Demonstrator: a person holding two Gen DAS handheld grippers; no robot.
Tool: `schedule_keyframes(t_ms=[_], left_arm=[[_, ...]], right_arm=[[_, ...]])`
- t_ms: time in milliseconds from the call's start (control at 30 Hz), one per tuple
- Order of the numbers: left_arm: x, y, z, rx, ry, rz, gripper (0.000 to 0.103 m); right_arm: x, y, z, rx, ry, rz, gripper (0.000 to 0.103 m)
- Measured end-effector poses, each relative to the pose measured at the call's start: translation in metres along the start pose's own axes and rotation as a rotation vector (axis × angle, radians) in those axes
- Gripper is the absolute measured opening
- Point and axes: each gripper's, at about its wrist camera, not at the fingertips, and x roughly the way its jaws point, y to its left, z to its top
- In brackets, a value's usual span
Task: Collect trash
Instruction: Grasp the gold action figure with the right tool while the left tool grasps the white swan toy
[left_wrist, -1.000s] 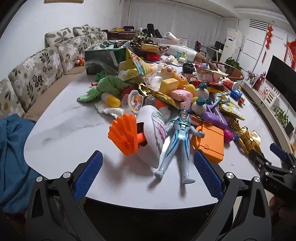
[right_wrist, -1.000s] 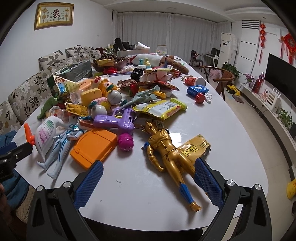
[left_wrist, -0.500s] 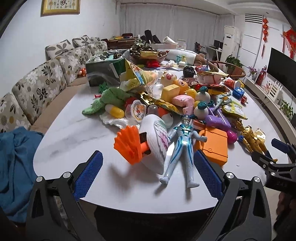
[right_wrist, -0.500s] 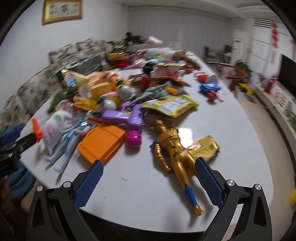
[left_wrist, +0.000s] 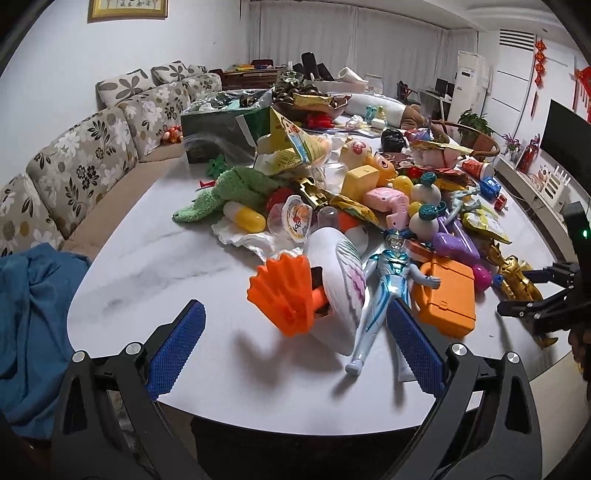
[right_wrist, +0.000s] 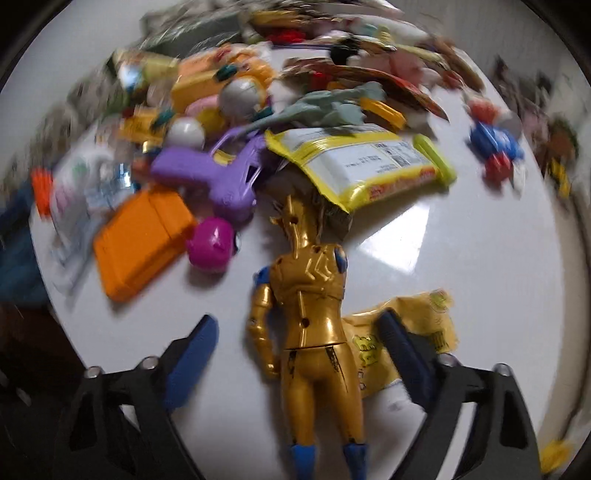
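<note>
The crinkled yellow snack wrapper (right_wrist: 424, 332) lies on the white bench (right_wrist: 461, 258), tucked under the gold plastic action figure (right_wrist: 314, 332). The right claw (right_wrist: 295, 350) tips steeply down, straddling both, its jaws just been closing, pads clear. The left claw (left_wrist: 295, 350) hangs spread over the near edge.

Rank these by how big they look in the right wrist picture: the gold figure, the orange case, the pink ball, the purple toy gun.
1. Gold figure, though it lies nearest the camera, which inflates it.
2. Orange case and purple toy gun look about alike; blur makes ranking them unsure.
3. Pink ball, clearly smallest.
</note>
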Motion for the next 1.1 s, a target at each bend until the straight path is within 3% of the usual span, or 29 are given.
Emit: schedule_keyframes(t_ms=[33, 233, 433, 533, 667, 800, 833, 900, 967, 1100], left_arm=[[0.001, 0.0, 0.001, 0.004, 0.009, -0.004, 0.096], [0.002, 0.002, 0.005, 0.029, 0.01, -0.108, 0.096], [0.013, -0.001, 0.015, 0.121, -0.006, -0.126, 0.096], [0.033, -0.012, 0.025, 0.174, 0.052, -0.148, 0.096], [0.064, -0.025, 0.044, 0.249, 0.154, -0.095, 0.096], [0.114, -0.012, 0.05, 0.208, 0.358, -0.129, 0.094], [0.122, -0.004, 0.052, 0.164, 0.373, -0.173, 0.093], [0.121, -0.002, 0.059, 0.176, 0.344, -0.184, 0.079], [0.119, 0.003, 0.061, 0.157, 0.354, -0.19, 0.078], [0.079, 0.018, 0.071, 0.108, 0.187, -0.21, 0.077]], right_arm=[[-0.003, 0.001, 0.0, -0.019, -0.014, 0.014, 0.044], [-0.011, -0.007, -0.002, 0.008, -0.011, 0.105, 0.044], [-0.054, -0.014, -0.013, 0.122, -0.185, 0.29, 0.044], [-0.061, -0.015, -0.014, 0.158, -0.229, 0.348, 0.044], [-0.066, -0.01, -0.013, 0.173, -0.242, 0.378, 0.045], [-0.063, -0.013, -0.016, 0.194, -0.238, 0.391, 0.045], [-0.061, -0.014, -0.015, 0.197, -0.238, 0.393, 0.045], [-0.06, -0.013, -0.012, 0.196, -0.237, 0.4, 0.045], [-0.059, -0.012, -0.011, 0.196, -0.231, 0.397, 0.045], [-0.06, -0.009, -0.008, 0.201, -0.235, 0.398, 0.045]])
